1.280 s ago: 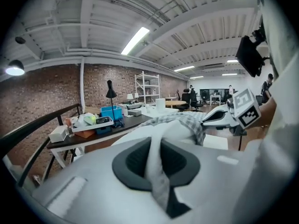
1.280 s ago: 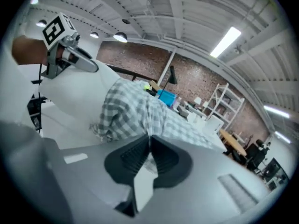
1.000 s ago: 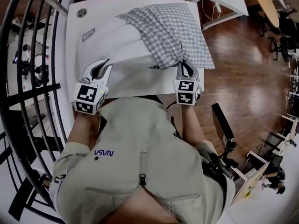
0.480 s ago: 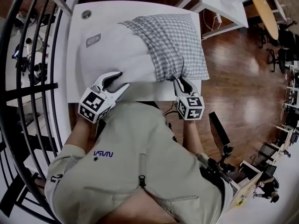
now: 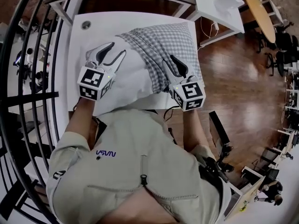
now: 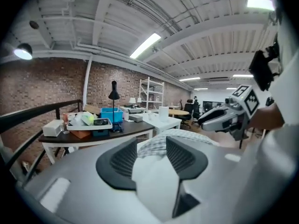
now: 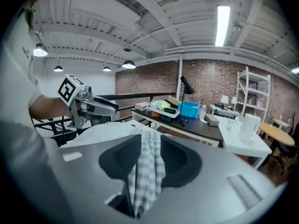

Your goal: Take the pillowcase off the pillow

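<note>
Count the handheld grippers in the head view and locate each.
2. The left gripper sits over the white pillow, the right gripper over the checked pillowcase. Both sets of jaws have just been opening, with cloth between them. None seems hidden.

The head camera looks steeply down on the table (image 5: 140, 21) from above its near edge, while both gripper cameras ride low and close over it, facing across toward the brick wall (image 6: 56, 83), all sharing the pillow (image 5: 128, 83) on it.
</note>
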The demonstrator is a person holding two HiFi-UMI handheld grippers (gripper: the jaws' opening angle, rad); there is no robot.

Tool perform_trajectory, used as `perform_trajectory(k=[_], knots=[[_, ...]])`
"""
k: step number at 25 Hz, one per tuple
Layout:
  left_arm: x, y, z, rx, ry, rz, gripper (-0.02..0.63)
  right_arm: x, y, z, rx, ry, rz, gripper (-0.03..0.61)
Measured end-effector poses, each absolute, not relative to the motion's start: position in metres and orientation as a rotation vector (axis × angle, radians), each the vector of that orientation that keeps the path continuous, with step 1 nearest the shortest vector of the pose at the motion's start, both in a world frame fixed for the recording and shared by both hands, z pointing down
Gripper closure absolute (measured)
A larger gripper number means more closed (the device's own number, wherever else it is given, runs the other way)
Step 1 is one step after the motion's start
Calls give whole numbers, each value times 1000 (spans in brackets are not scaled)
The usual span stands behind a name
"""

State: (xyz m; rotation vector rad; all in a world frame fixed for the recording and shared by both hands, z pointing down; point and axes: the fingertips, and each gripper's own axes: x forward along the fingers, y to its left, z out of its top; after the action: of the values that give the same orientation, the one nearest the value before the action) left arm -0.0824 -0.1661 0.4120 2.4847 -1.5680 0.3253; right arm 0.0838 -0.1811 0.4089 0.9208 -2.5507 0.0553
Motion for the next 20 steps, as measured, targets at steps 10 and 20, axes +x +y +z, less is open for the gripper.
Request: perform_trajectory(k=[10,20], knots=[[-95,-236,519,2181,-1451,704,291,-1,-279,409,769,-2474,-31,426],[-44,-185,525,2311,-1304,735,569,-34,-286,511,483,-2102,49,357]])
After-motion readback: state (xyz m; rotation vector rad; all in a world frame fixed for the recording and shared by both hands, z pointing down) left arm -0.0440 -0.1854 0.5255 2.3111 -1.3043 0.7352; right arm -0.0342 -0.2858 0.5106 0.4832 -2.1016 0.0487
